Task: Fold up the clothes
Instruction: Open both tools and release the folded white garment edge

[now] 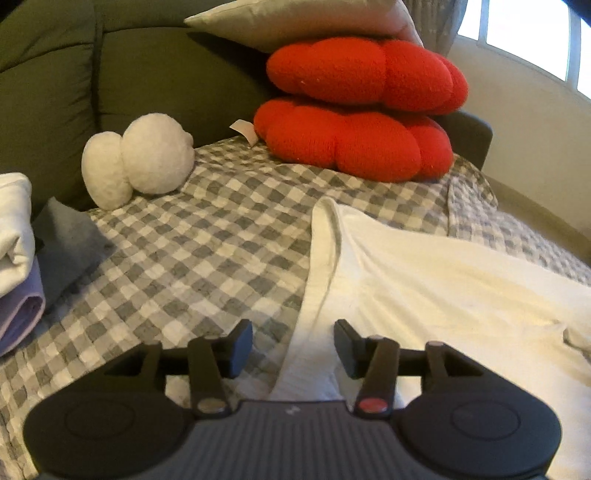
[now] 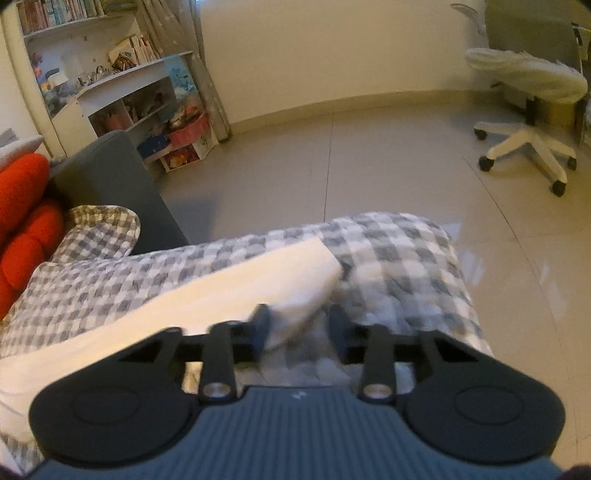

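Note:
A white garment (image 1: 436,280) lies spread on the grey-and-white checked cover (image 1: 207,236) of a sofa. My left gripper (image 1: 293,347) is open, its jaws on either side of the garment's left folded edge, low over it. In the right wrist view the same white garment (image 2: 221,295) stretches to the left, and my right gripper (image 2: 299,328) is open with its jaws around the garment's far corner. That view is blurred by motion. Neither gripper holds anything.
Two red cushions (image 1: 362,110) and a cream pillow (image 1: 295,22) are stacked at the sofa back, next to a white plush (image 1: 136,162). Folded clothes (image 1: 14,251) are piled at the left. Past the sofa edge are tiled floor (image 2: 369,166), shelves (image 2: 122,92) and an office chair (image 2: 528,110).

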### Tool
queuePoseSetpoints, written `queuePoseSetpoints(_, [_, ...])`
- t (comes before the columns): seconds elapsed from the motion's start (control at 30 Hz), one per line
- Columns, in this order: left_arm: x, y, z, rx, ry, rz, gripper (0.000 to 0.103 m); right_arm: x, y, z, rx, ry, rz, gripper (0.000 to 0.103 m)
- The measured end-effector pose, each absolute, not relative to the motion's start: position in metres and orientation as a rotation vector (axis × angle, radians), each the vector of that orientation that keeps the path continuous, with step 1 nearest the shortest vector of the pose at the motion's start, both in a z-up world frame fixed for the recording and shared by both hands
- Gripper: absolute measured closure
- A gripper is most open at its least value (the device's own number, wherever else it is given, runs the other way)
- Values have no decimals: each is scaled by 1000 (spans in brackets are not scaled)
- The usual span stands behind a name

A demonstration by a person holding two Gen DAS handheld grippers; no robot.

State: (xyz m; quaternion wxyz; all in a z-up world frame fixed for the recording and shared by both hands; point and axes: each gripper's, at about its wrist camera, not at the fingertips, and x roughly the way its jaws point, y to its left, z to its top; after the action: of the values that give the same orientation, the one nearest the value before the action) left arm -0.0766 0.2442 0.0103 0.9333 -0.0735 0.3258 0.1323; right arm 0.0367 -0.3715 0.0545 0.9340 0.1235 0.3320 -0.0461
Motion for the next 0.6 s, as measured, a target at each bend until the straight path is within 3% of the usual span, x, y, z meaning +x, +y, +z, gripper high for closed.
queuePoseSetpoints(0.07, [-77, 244, 9, -135, 667, 270, 49, 39, -366, 54, 232, 681, -96, 98])
queuePoseSetpoints(0.27, [-78, 244, 2, -98, 681, 269, 52, 22, -362, 71, 232, 634, -157, 99])
queuePoseSetpoints(0.4, [-80, 236, -1, -65, 680, 231, 75, 25, -356, 55, 175, 687, -184, 99])
queuePoseSetpoints(0.5, [-80, 235, 2, -40, 687, 253, 103, 29, -351, 41, 123, 734, -200, 99])
queuePoseSetpoints(0.6, [-86, 242, 9, -29, 689, 280, 103, 24, -350, 53, 137, 713, -198, 99])
